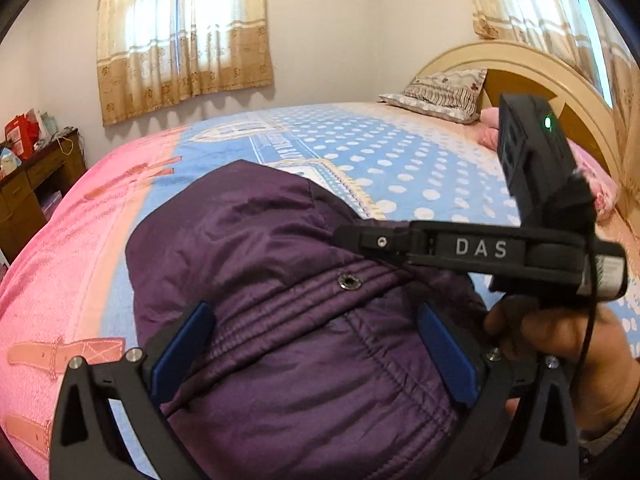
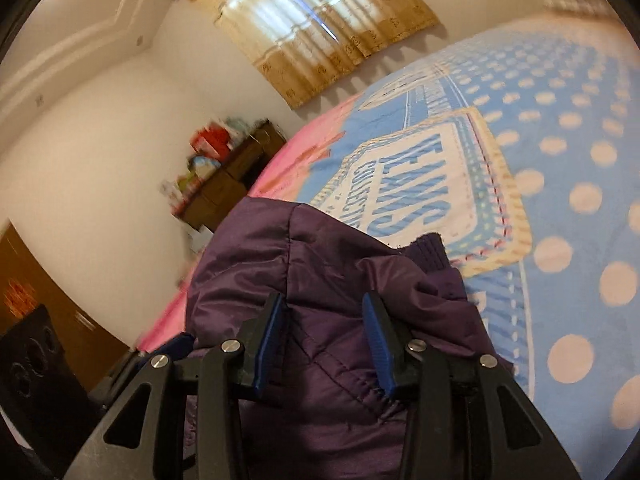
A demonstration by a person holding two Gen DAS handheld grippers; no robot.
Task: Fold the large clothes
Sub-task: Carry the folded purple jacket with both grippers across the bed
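Observation:
A purple padded jacket lies bunched on the bed, with a metal snap on its stitched band. My left gripper hovers over it with its blue pads wide apart, open. My right gripper shows in the left wrist view as a black bar to the right, above the jacket's edge. In the right wrist view the jacket fills the lower middle, and the right gripper has its blue pads partly apart with jacket fabric between them. I cannot tell whether they pinch it.
The bed cover is blue with white dots and pink at the left. A pillow and wooden headboard are at the far right. A brown dresser with clutter stands left of the bed. Curtained windows are behind.

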